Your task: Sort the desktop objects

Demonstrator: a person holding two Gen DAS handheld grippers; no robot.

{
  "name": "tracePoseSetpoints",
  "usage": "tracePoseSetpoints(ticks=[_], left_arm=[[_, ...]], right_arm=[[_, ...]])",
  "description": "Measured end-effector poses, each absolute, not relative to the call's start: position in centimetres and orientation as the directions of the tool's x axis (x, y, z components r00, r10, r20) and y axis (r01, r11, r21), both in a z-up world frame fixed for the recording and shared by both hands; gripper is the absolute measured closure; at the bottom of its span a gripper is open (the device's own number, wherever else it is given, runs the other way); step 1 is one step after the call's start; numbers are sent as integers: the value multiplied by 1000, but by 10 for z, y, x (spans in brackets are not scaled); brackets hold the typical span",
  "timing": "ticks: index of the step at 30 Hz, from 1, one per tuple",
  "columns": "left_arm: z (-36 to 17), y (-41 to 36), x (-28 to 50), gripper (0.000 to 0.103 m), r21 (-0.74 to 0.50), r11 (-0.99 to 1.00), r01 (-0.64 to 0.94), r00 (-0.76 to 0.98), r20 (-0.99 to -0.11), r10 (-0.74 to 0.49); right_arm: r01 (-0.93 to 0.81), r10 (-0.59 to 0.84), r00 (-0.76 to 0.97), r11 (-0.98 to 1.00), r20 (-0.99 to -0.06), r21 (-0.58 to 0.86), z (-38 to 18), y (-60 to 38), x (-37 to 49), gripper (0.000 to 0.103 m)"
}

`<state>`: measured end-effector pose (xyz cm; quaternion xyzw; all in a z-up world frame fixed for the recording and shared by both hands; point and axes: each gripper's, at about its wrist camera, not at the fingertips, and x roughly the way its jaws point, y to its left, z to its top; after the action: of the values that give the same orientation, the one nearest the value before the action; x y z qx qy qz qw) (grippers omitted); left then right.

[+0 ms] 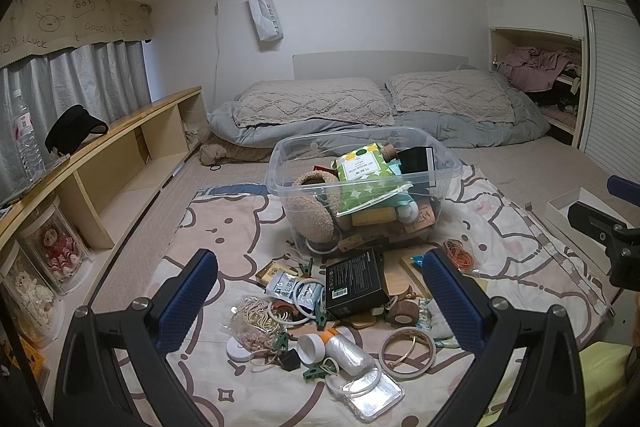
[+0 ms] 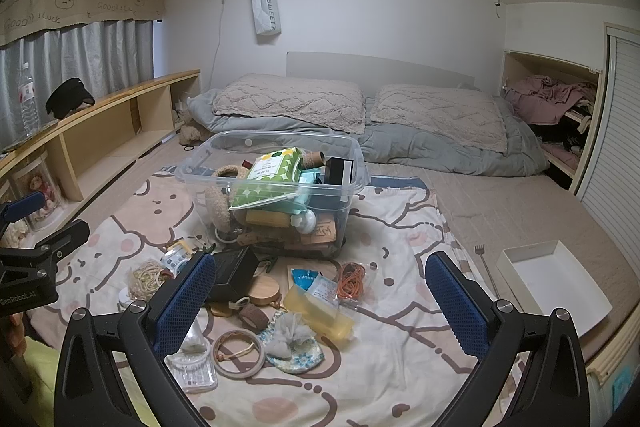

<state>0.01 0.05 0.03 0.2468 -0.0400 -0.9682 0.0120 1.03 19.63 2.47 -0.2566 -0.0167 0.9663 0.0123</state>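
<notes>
both grippers, left gripper (image 1: 320, 307) and right gripper (image 2: 320, 307), were held spread wide, nothing grasped. loose clutter (image 1: 320, 323) was scattered on the blanket (image 2: 400, 379) just before the part-filled clear bin (image 1: 360, 163). one small item should be straddled squarely, neighbours left undisturbed.

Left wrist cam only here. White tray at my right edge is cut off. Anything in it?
Observer: No, the white tray looks empty in the right wrist view.
Operator: Right gripper open?
Observer: Yes. The right gripper is open and holds nothing.
Operator: Anything hidden from me near the orange rubber bands?
Observer: A yellow see-through case lies on the blanket just in front of them.
</notes>
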Motion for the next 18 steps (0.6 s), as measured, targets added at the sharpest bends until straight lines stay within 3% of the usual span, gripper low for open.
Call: tracePoseSetpoints(ticks=[18], left_arm=[[2, 1, 4, 0, 91, -996, 17, -889, -455, -57]], right_arm=[[-19, 35, -868, -999, -495, -38, 26, 196, 9, 0]])
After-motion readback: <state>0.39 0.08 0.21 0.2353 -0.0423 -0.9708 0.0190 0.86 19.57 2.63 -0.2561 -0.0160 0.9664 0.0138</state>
